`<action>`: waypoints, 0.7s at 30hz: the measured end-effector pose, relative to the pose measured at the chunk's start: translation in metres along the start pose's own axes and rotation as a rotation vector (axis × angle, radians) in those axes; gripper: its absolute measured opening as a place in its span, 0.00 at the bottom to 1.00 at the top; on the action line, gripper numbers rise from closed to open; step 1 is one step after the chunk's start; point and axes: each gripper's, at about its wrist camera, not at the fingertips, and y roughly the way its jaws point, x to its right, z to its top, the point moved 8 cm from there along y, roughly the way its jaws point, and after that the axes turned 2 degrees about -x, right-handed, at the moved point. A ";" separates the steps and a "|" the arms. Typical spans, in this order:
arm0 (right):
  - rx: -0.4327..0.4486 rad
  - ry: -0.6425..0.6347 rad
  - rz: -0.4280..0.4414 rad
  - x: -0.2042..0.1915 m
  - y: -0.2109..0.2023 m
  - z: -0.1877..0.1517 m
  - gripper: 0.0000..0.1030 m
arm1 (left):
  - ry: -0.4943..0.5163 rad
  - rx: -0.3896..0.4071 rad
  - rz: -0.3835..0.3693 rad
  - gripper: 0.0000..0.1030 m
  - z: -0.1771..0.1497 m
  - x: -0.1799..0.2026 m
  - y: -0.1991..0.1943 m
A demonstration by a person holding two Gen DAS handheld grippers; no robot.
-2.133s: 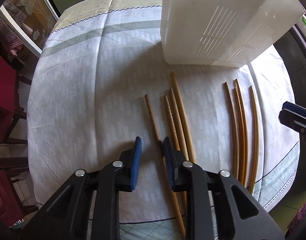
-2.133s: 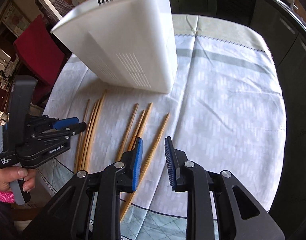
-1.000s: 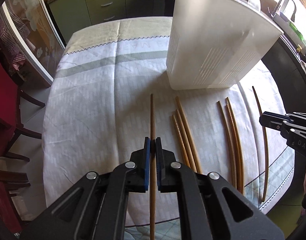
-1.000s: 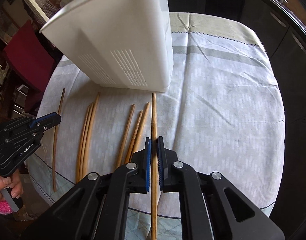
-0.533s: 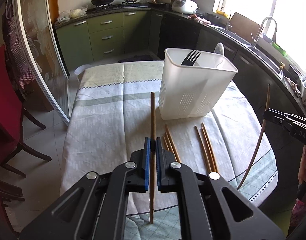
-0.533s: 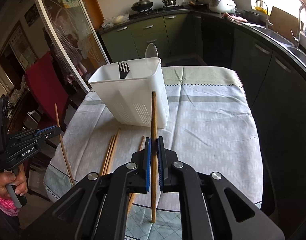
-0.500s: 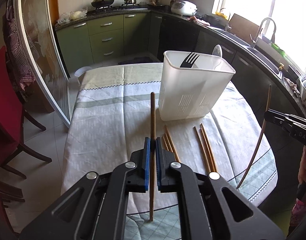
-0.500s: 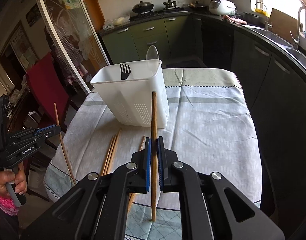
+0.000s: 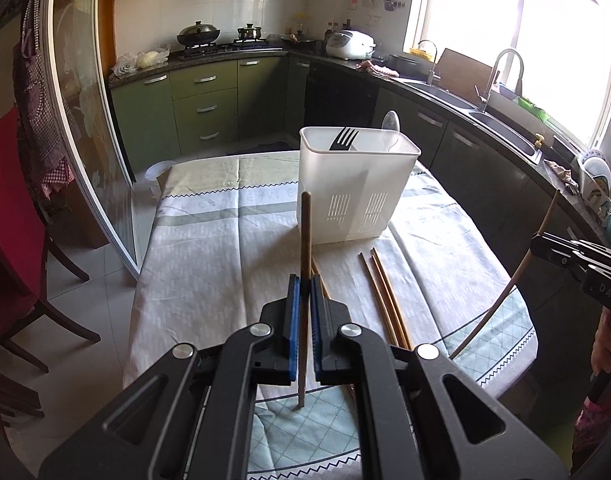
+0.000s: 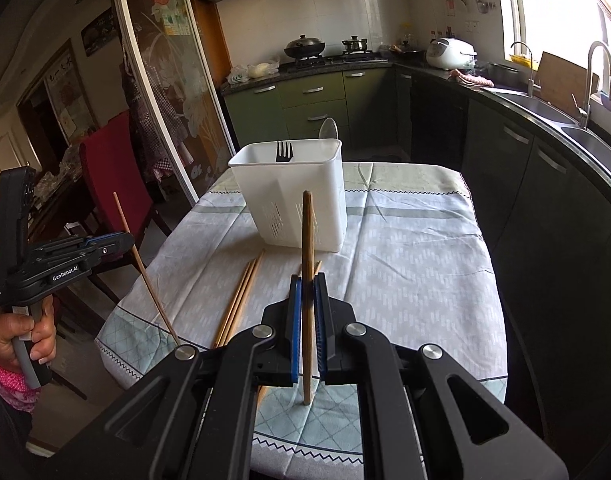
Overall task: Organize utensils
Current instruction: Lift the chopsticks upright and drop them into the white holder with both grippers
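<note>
both chopsticks lifted higher | left gripper [image 9: 304,312], right gripper [image 10: 308,312] fingers each clamp one | holder [image 9: 355,184] ahead, spares [image 9: 385,300] on cloth

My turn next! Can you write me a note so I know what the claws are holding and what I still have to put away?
Left claw: shut on one chopstick, lifted off the table.
Right claw: shut on another chopstick, also lifted.
Bin: stands on the cloth, with a fork and a spoon already inside.
Loose chopsticks: lying on the cloth in front of the bin.
Done: two chopsticks picked up.
Left: drop both in the bin, then collect the loose ones.
</note>
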 end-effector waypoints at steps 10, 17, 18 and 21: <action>0.012 -0.008 0.001 -0.001 -0.005 0.005 0.07 | 0.025 0.025 -0.002 0.05 0.003 0.007 -0.009; 0.025 -0.017 0.024 -0.006 -0.008 0.025 0.07 | 0.030 0.041 -0.024 0.05 0.017 0.010 -0.013; 0.032 -0.019 0.026 -0.007 -0.009 0.030 0.07 | 0.032 0.047 -0.027 0.05 0.021 0.012 -0.014; 0.061 -0.022 0.040 -0.009 -0.017 0.050 0.07 | 0.041 0.071 -0.038 0.05 0.039 0.016 -0.021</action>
